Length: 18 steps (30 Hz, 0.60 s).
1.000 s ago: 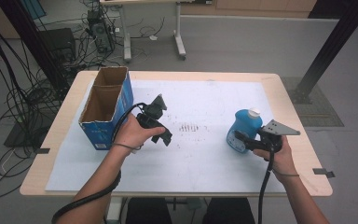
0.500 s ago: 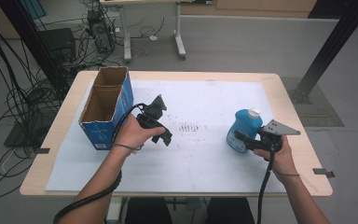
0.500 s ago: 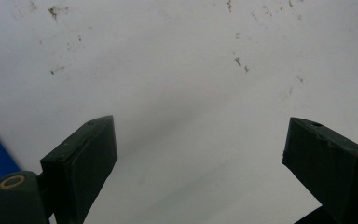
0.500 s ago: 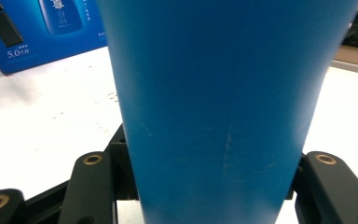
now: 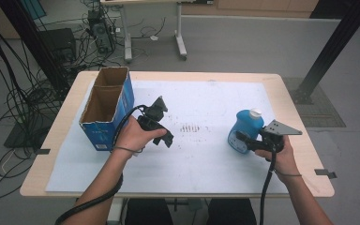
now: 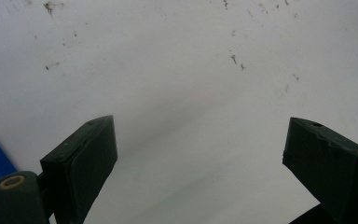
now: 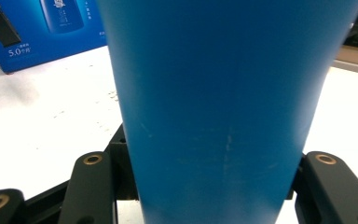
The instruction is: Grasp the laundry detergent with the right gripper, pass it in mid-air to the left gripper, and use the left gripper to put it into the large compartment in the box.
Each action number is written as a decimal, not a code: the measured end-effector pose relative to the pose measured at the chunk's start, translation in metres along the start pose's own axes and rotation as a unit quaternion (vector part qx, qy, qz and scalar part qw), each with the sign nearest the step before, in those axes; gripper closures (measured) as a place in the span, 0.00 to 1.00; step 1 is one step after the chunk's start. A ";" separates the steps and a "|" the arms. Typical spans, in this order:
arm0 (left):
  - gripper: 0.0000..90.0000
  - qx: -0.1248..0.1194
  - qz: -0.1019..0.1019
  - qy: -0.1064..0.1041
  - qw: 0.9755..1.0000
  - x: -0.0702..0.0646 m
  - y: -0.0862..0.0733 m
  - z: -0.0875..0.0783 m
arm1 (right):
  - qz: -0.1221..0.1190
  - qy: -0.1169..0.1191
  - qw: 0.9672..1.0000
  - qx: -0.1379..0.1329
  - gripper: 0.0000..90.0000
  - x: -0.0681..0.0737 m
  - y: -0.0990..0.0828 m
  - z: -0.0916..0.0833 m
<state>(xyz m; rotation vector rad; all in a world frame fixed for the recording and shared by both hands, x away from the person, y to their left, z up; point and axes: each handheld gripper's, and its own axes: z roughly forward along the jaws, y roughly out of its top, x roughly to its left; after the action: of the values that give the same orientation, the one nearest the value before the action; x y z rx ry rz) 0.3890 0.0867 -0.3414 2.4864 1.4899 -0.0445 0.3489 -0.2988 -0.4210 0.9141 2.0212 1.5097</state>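
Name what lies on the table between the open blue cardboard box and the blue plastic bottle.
In the high view, the left gripper hangs beside the blue cardboard box; then bare white mat with dark specks reaches the blue plastic bottle.

An open blue cardboard box [image 5: 105, 110] stands at the white mat's [image 5: 206, 164] left edge — brown specks [image 5: 191, 127] mid-mat.

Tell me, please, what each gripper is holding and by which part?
The right gripper clamps the blue bottle across its lower body; the left gripper holds nothing.
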 end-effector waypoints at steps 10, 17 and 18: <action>0.11 -0.001 0.002 0.003 1.000 -0.001 0.001 -0.002 | -0.001 0.001 1.000 0.003 0.49 0.000 0.001 0.000; 0.11 -0.002 0.007 0.004 1.000 -0.001 -0.001 -0.003 | -0.002 0.000 1.000 0.003 0.49 0.000 0.001 0.000; 0.11 -0.002 0.008 0.005 1.000 -0.001 -0.001 -0.004 | -0.002 0.001 1.000 0.003 0.49 0.000 0.001 0.000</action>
<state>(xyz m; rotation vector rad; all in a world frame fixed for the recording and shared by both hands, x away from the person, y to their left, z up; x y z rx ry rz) 0.3871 0.0869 -0.3376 2.4982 1.4712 -0.0264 0.3488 -0.2988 -0.4204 0.9111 2.0275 1.5043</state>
